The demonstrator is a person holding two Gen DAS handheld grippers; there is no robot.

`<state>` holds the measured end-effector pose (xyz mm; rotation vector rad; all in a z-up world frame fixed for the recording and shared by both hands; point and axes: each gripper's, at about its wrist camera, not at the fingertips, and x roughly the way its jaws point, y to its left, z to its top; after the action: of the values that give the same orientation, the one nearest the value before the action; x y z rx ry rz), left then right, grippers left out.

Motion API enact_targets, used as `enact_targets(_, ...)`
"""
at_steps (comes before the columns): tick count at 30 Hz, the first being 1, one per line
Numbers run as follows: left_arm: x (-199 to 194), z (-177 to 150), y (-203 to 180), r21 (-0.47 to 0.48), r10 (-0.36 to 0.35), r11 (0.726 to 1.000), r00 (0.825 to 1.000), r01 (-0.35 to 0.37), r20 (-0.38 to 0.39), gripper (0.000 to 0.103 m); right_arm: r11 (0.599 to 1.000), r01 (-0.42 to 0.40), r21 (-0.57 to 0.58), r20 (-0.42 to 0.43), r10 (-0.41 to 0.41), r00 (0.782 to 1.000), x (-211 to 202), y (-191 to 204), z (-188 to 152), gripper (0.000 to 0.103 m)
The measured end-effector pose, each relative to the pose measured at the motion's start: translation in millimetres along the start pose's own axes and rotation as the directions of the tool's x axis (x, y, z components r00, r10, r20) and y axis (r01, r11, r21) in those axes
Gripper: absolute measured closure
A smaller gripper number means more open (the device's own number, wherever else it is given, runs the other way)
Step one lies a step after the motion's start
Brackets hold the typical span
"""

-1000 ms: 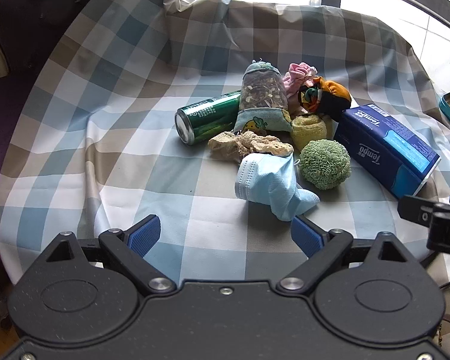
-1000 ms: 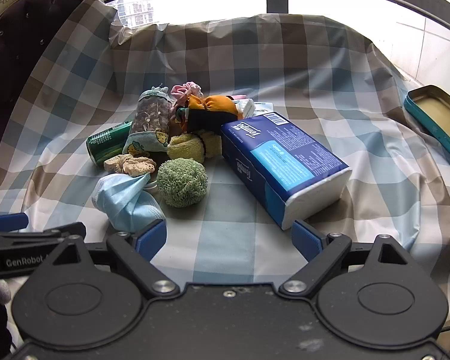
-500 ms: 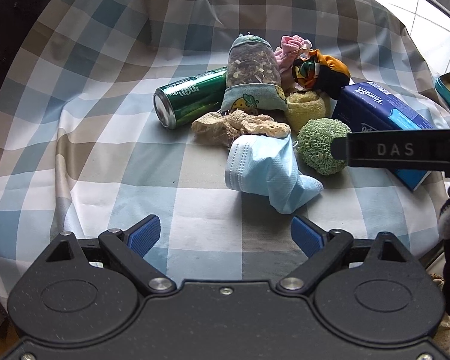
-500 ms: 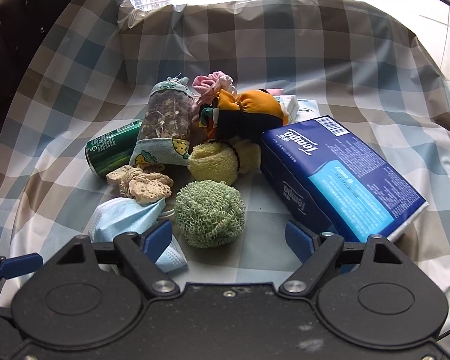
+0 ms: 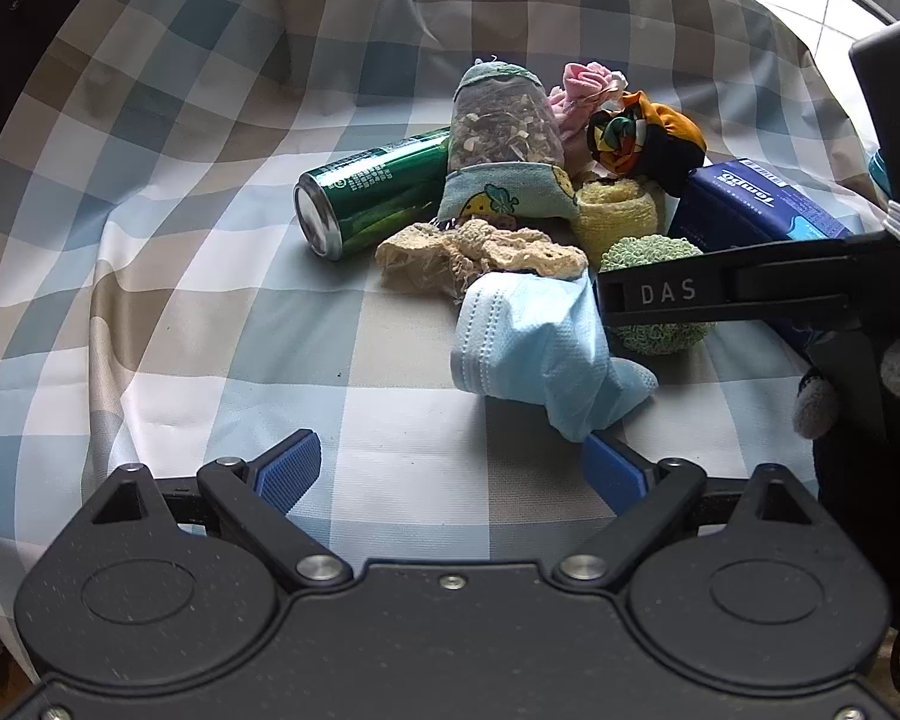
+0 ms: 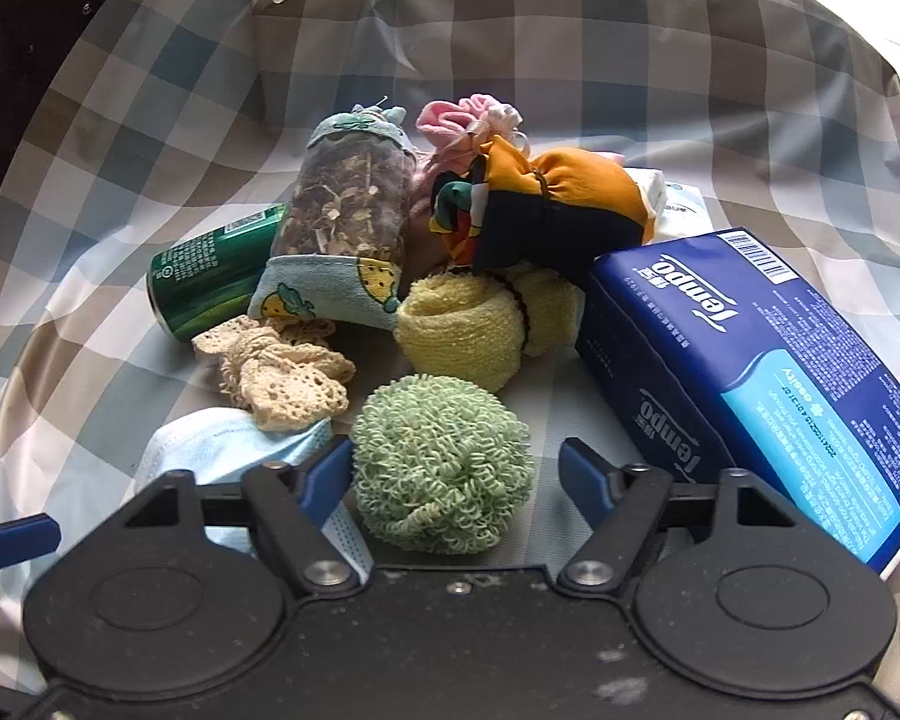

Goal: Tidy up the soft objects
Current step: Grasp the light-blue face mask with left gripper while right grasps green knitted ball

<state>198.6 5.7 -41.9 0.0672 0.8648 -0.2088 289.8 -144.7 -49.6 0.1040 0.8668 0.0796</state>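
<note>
The right gripper [image 6: 456, 474] sits lowest in its own view, its blue pads on either side of the green loofah ball [image 6: 444, 462]; its jaws have just been closing, the left pad meets the ball's side, and a narrow gap appears to remain at the right pad, so the grip looks incomplete. To finish the step well, close evenly until both pads compress the ball slightly, centred on its widest part, then lift straight up. Check the left pad first: it lies just beside the blue face mask [image 6: 222, 450], whose edge could be pinched along with the ball. The left gripper [image 5: 450, 471] hangs with its jaws wide apart and nothing between them, its right pad near the mask's lower tip; keep it clear of the lift path. Beyond the ball, toward the middle of the checked cloth [image 6: 630, 90], lie a beige lace piece [image 6: 282, 372], a yellow rolled cloth [image 6: 468, 330] and the blue tissue pack [image 6: 750, 378], which lies near the right pad and may snag it. Farther back, toward the far edge of the cloth, stand a green can [image 6: 210, 276], a filled pouch [image 6: 348, 216], an orange fabric bundle [image 6: 546, 204] and a pink scrunchie [image 6: 468, 120].
</note>
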Motion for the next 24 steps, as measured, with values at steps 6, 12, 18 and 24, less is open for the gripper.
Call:
enact_targets(6, -2.9, 6.1, -6.2, 0.026, -0.013, 1.000, 1.000, 0.013, 0.025, 0.012, 1.000, -0.012, -0.017, 0.048, 0.013, 0.999, -27.0, -1.1, -1.8, 0.047)
enact_targets(12, 1.1, 19.2, -14.9, 0.051, -0.023, 0.999, 0.998, 0.020, 0.054, 0.011, 1.000, 0.010, -0.012, 0.149, -0.008, 0.989, -81.4, -13.2, -11.3, 0.047)
enact_targets(18, 16.8, 31.6, -26.1, 0.066, -0.034, 0.997, 0.998, 0.030, 0.060, 0.009, 0.999, 0.035, 0.022, 0.181, -0.038, 0.983, -117.4, -32.4, -27.3, 0.047)
enact_targets(24, 36.3, 40.8, -31.8, 0.053, -0.006, 0.999, 1.000, 0.004, 0.029, 0.009, 0.997, 0.051, 0.054, 0.173, -0.060, 0.983, -136.7, -42.7, -49.3, 0.046)
